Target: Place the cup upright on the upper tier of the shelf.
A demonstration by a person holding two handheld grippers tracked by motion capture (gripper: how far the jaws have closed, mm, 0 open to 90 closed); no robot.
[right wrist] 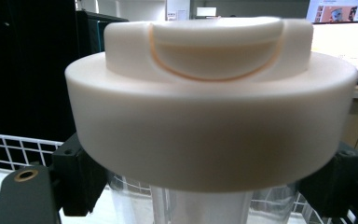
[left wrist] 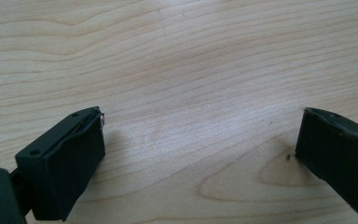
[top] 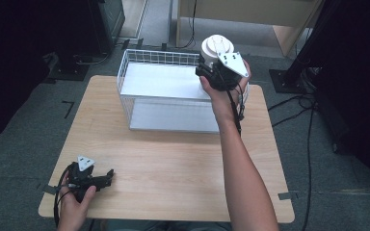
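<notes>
Your right gripper (top: 212,72) is up at the far right corner of the white wire-mesh basket rack (top: 144,60), which sits along the far edge of the light wood tabletop (top: 173,163). It carries a clear plastic jar w/ a wide cream-white lid (right wrist: 212,107). In the right gripper view the jaws close on the clear body just under the lid rim, one on each side. Gripping below the rim looks deliberate: the lid overhang acts as a stop, so the jar can't slide down. The jar is held upright, prob. so it can be set flat on the rack's white shelf (top: 164,79).

Your left gripper (top: 94,179) lies low at the near left corner of the tabletop, well apart from the rack. Left gripper view: jaws wide open, nothing between them, bare wood grain below. Judged parked there to stay clear of the right arm's path.
</notes>
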